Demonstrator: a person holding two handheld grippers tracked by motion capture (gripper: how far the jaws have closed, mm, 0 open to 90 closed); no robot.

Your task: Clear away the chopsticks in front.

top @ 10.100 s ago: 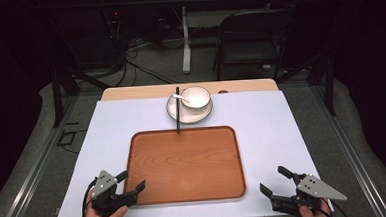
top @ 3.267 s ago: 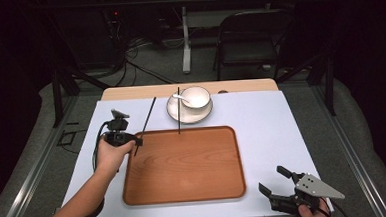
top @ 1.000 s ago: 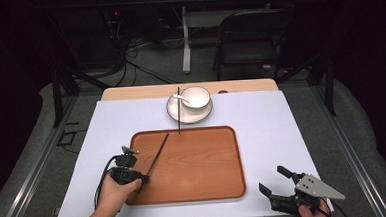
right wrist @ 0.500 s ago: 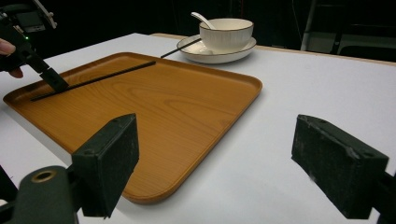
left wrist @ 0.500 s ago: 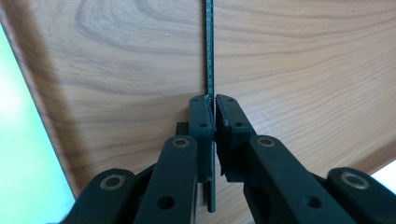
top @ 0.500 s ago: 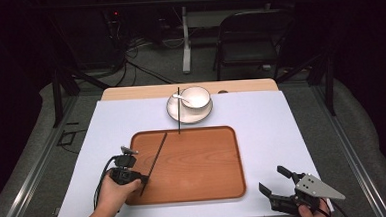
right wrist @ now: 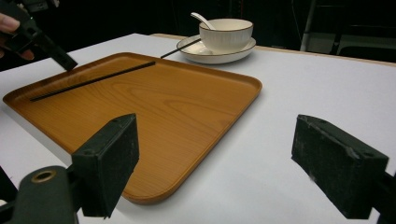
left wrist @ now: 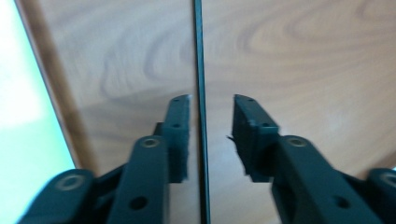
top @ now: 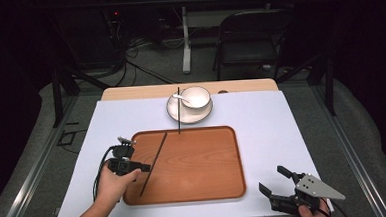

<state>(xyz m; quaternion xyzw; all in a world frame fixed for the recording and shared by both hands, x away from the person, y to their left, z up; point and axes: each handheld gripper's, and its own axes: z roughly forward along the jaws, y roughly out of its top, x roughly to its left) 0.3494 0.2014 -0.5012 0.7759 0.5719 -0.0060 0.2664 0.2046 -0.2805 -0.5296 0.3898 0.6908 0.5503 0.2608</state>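
Chopstick (left wrist: 200, 93) between parted jaws.

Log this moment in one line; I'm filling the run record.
left gripper: open over chopstick | chopstick: on tray | right gripper: open, idle

The white table cover (top: 282, 129) is brightly lit while the room behind is dark; up close, the black jaws and brown wooden tray (left wrist: 303, 56) look blurry

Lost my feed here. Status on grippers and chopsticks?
Left gripper open, chopstick flat on tray. Right gripper open, idle. Second chopstick across plate. Nothing blocking.
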